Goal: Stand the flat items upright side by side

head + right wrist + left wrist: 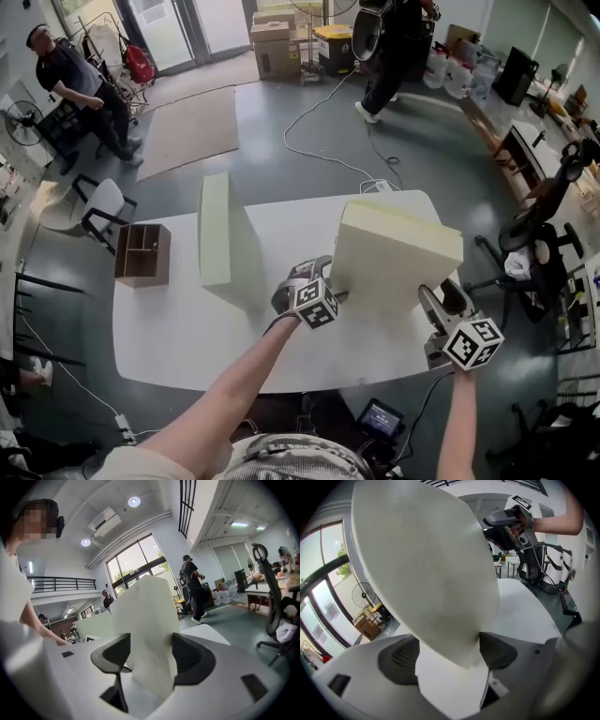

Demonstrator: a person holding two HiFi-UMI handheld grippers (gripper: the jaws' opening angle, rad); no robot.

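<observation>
While a wooden box [142, 253] sits beyond the white table's [169, 337] left end, one pale foam slab [215, 230] stands upright on edge on the table's left part. Right of it, the left gripper [328, 281] clamps the lower near corner of a second foam slab [394, 258], which is tilted and raised at mid-table. The right gripper [441, 300] pinches that slab's right edge.

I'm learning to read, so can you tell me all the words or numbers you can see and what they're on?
None can be read.
On the marker cubes: black-and-white squares only, no letters.
On the tilted foam slab and the upright foam slab: nothing printed.
On the cardboard boxes: any print is too small to read.
</observation>
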